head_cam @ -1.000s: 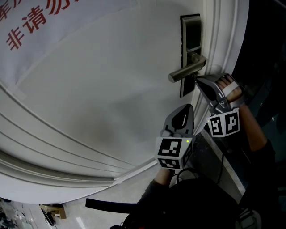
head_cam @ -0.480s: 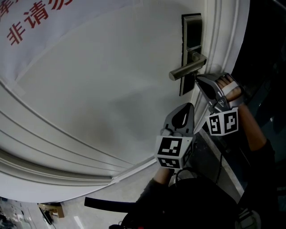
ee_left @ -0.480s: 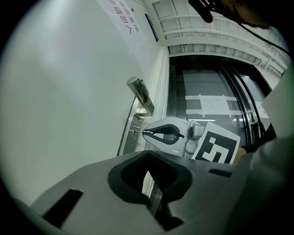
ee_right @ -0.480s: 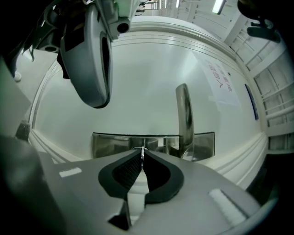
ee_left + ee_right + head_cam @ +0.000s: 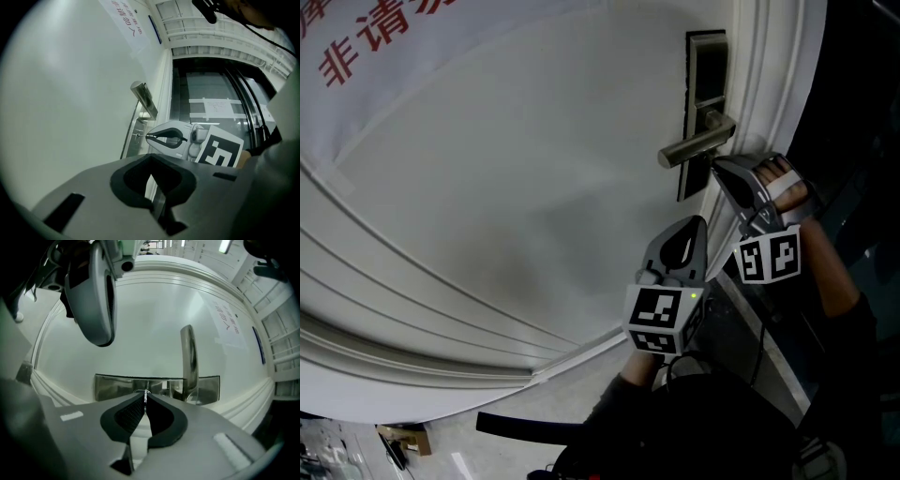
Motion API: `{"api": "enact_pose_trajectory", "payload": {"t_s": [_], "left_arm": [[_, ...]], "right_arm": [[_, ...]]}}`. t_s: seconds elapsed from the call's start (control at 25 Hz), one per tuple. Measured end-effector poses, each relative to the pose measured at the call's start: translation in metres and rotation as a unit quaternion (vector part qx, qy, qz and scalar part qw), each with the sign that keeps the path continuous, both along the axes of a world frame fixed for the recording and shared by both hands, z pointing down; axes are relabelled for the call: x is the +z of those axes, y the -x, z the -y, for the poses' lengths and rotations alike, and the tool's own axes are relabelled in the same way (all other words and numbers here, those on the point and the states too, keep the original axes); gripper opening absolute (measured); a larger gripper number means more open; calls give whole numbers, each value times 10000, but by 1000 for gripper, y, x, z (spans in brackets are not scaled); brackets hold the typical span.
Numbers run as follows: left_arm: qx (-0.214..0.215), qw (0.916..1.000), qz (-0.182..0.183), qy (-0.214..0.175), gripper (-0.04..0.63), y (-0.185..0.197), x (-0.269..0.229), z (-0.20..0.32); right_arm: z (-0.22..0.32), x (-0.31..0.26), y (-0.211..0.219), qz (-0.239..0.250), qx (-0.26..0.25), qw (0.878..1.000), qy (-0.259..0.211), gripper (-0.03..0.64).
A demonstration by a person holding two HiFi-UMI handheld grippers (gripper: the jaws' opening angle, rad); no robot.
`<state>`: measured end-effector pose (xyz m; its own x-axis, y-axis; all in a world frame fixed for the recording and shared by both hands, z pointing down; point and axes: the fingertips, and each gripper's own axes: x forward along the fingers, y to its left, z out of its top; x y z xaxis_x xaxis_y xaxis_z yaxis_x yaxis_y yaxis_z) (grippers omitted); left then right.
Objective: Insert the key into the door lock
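Note:
The dark metal lock plate (image 5: 706, 94) with its lever handle (image 5: 694, 147) sits near the white door's (image 5: 516, 187) right edge. My right gripper (image 5: 713, 166) points at the plate's lower end, just under the handle. In the right gripper view it (image 5: 146, 397) is shut on a thin silver key (image 5: 146, 394), whose tip touches the lock plate (image 5: 112, 386) left of the handle (image 5: 188, 357). From the left gripper view the key (image 5: 139, 137) reaches the keyhole area. My left gripper (image 5: 697, 225) hangs below, shut and holding nothing.
A white sheet with red characters (image 5: 366, 47) is stuck on the door at upper left. The moulded door frame (image 5: 769, 84) runs right of the lock, with dark glass (image 5: 211, 103) beyond it. Floor with small clutter (image 5: 398, 441) shows at bottom left.
Both grippers have held their places. Only the head view has drifted a little, so the lock sits slightly further right in the picture.

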<state>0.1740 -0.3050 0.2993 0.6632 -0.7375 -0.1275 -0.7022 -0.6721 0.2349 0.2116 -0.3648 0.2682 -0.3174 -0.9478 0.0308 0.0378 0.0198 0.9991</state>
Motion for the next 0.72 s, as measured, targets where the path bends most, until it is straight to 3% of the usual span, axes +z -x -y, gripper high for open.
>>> {"api": "enact_pose_trajectory", "payload": {"t_s": [0.12,0.32,0.52,0.72], "left_arm": [[8,10000,-9,-13,0,0,0,0],[22,10000,-44,-28,0,1,-2,0],[20,10000,-58,-26,0,3,-2,0],[26,10000,-62,-13,0,5,-1,0]], "right_arm": [[0,1,0,-221,34,9997,-116,11],[1,-1,0,161,20,9997,176,12],[2,0,-1,-136,41,9999,26,11],[3,0,-2,-57,99,9999,100,11]]}}
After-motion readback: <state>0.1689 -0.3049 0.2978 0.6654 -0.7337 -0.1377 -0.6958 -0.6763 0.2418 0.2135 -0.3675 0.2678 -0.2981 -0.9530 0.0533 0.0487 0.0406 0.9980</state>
